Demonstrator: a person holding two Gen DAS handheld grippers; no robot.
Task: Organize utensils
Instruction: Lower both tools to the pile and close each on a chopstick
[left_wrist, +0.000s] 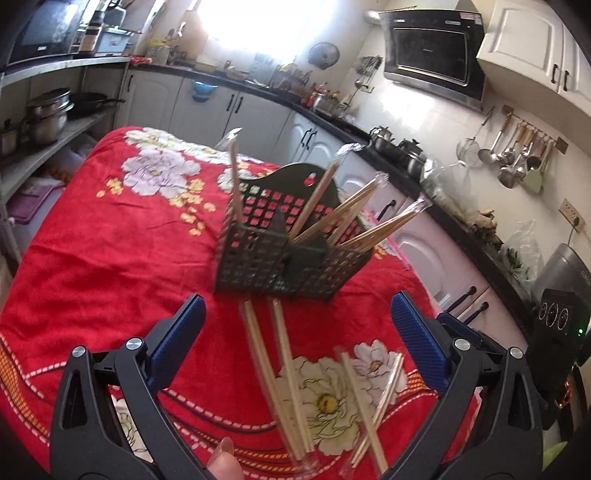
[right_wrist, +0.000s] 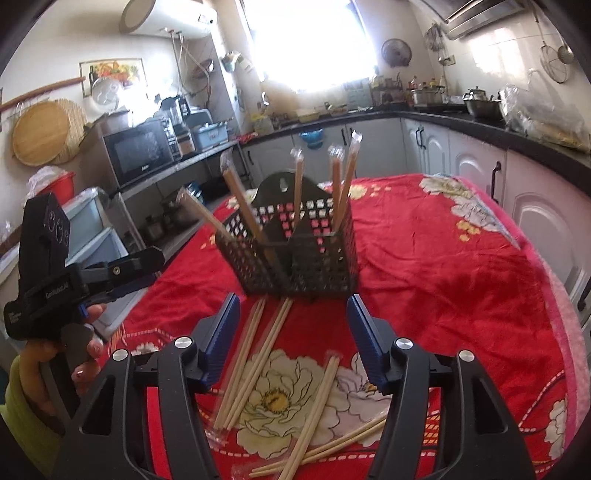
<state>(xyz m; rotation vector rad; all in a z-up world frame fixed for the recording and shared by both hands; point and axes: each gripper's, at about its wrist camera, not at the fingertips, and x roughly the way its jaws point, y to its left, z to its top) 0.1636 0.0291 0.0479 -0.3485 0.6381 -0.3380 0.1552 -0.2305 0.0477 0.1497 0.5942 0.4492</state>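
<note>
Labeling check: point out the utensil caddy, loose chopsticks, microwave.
utensil caddy (right_wrist: 317, 264), right wrist view, front mesh wall.
loose chopsticks (right_wrist: 245, 363), right wrist view, mid-shaft of left bundle.
microwave (right_wrist: 138, 155), right wrist view, door glass.

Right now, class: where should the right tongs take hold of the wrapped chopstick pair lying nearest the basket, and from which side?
Grip the wrapped chopstick pair at mid-length, coming from above with the open right tongs straddling it crosswise. It lies flat on the red cloth, so only its long sides offer purchase.
</note>
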